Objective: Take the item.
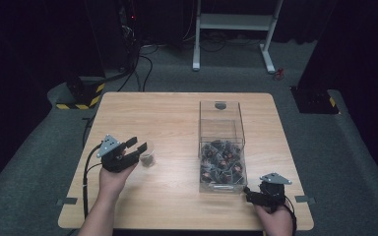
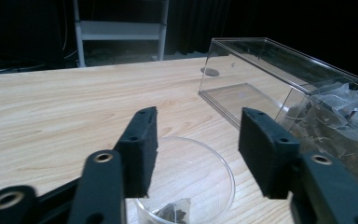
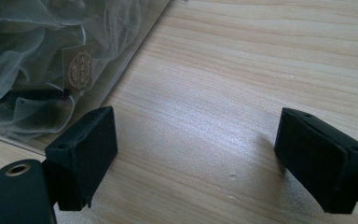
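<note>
A person's left hand holds my left gripper low over the wooden table, left of centre. Its jaws stand open just above a small clear cup. In the left gripper view the cup lies below and between the two black pads, and a tea bag rests in its bottom. Nothing is pressed between the pads. My right gripper sits near the front right corner, open and empty, beside a clear plastic box that holds several tea bags.
The box stands right of the cup, its far part bare and its near part packed with mesh tea bags behind its wall. Bare wood stretches between the cup and the box. A white frame stands on the floor beyond the table.
</note>
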`<state>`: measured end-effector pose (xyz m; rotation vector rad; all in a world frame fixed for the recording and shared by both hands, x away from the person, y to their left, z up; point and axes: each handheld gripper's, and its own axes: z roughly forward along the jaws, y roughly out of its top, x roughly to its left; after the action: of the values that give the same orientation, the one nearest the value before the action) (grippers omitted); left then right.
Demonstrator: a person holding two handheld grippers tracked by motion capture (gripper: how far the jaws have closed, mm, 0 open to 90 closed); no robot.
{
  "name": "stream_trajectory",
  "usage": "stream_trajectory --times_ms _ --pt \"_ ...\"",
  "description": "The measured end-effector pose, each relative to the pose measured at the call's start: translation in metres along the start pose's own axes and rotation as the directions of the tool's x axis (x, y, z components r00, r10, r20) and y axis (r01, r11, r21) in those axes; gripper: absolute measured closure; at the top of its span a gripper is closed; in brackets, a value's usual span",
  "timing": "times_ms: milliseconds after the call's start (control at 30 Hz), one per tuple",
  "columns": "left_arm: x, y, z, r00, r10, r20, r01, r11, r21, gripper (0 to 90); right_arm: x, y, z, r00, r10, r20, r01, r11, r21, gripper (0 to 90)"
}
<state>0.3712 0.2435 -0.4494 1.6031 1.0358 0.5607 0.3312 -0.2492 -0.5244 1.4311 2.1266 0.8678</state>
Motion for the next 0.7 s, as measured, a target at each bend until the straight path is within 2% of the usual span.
stream_trajectory --times_ms 367,700 --pt "-0.006 0.001 -0.005 0.9999 0.017 -0.002 -0.017 0.9997 0.015 30.7 0.0 0.0 0.0 1.0 0.0 0.0 0.0 1.0 0.0 12.9" --pt "-0.002 -0.008 -0.015 0.9995 0.031 -0.011 -0.03 0.9967 0.075 21.2 0.0 0.0 0.0 0.9999 -0.013 -0.007 0.013 1.0 -0.002 12.9"
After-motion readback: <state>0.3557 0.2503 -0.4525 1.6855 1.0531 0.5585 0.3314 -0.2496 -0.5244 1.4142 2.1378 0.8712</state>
